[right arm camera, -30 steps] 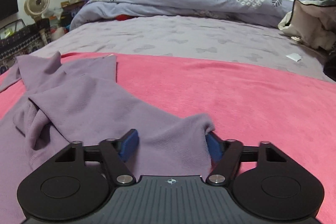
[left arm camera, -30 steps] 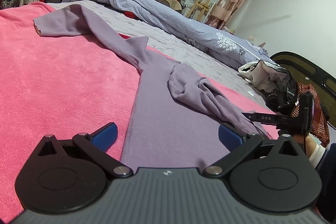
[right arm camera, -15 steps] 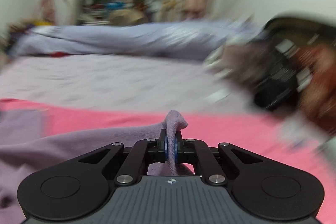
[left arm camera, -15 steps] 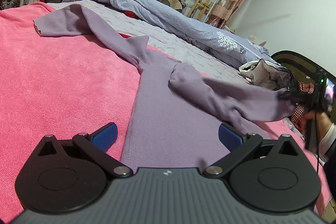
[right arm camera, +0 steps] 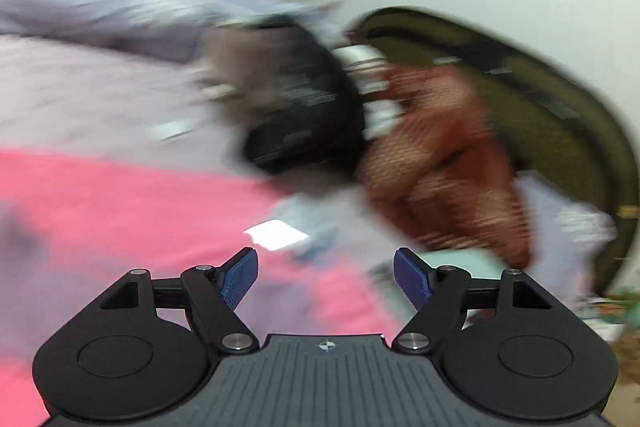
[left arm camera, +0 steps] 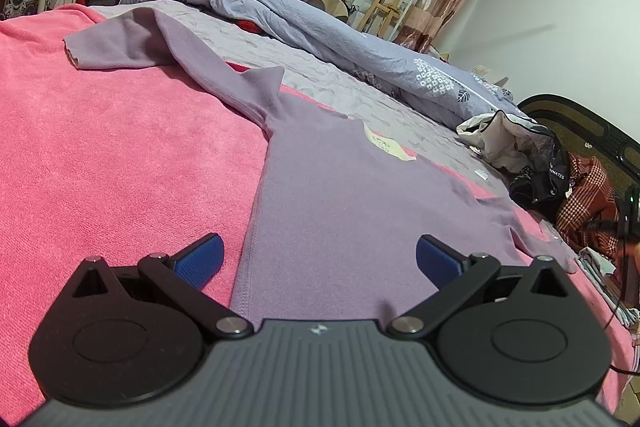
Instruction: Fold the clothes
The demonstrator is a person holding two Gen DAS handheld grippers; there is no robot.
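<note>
We see a lilac long-sleeved shirt (left arm camera: 352, 195) lying flat on a pink blanket (left arm camera: 120, 163) that covers the near part of a bed. Its hem is nearest our left gripper, and its body runs away from us toward the neckline, where a pale label (left arm camera: 386, 143) shows. One sleeve (left arm camera: 168, 43) stretches off to the far left, its cuff resting on the pink blanket. The other sleeve (left arm camera: 532, 227) reaches out to the right, toward the bed's edge, so the sleeves lie crosswise to the body.

Our left gripper (left arm camera: 318, 259) hovers low over the hem with its blue pads spread wide, holding nothing; the hem edge lies between them.

Our right gripper (right arm camera: 326, 277) is also spread apart and empty. Its view is heavily blurred: pink blanket below, and a dark bag (right arm camera: 304, 107) beside a reddish checked cloth (right arm camera: 440, 155) ahead. A rumpled blue-grey quilt (left arm camera: 320, 19) lies along the far side of the bed.
</note>
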